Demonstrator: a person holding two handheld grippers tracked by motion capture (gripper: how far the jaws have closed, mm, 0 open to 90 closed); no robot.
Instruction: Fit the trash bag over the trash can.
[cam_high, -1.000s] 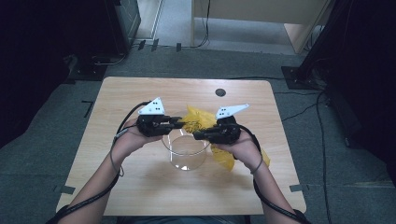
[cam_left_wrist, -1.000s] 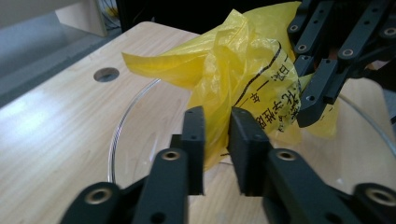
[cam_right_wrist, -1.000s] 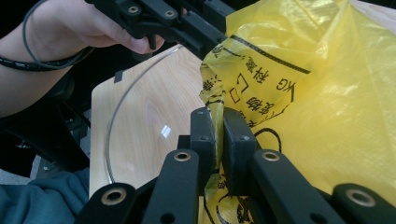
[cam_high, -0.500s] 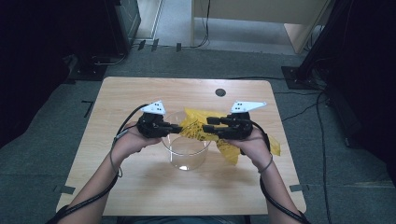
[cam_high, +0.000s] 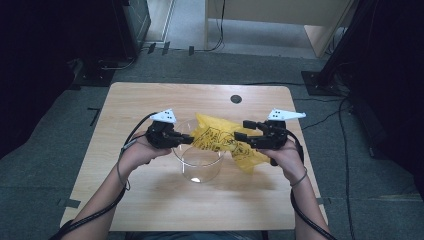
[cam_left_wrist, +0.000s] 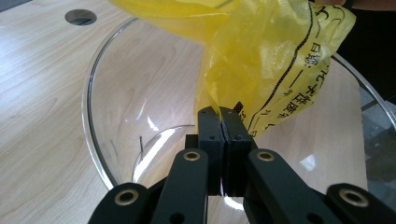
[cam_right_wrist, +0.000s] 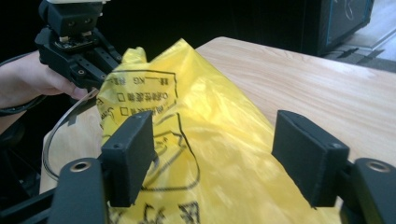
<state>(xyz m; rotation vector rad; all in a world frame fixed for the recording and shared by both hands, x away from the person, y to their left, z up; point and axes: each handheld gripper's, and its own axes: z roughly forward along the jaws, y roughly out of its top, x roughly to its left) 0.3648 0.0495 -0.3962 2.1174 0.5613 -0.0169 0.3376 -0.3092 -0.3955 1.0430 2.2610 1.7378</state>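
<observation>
A crumpled yellow plastic bag (cam_high: 220, 137) with black print hangs over the rim of a clear glass bowl (cam_high: 200, 165) at the table's middle. My left gripper (cam_high: 192, 140) is shut on the bag's edge just above the bowl. In the left gripper view the jaws (cam_left_wrist: 223, 123) pinch the yellow film (cam_left_wrist: 261, 60) over the bowl's rim (cam_left_wrist: 93, 107). My right gripper (cam_high: 243, 129) stands open to the right of the bowl. Its jaws have just been opening. In the right gripper view the bag (cam_right_wrist: 196, 102) lies loose between and under the wide pads (cam_right_wrist: 217, 128), touching neither firmly.
The wooden table (cam_high: 150, 200) has a round cable hole (cam_high: 236, 99) near its far edge. Grey carpet surrounds the table, with dark equipment and cables at the back. The person's other hand (cam_right_wrist: 28, 84) appears at the far left of the right gripper view.
My right gripper has let go of the bag, opened wide and drawn off to the right. The left gripper keeps its hold and has stayed in place.
</observation>
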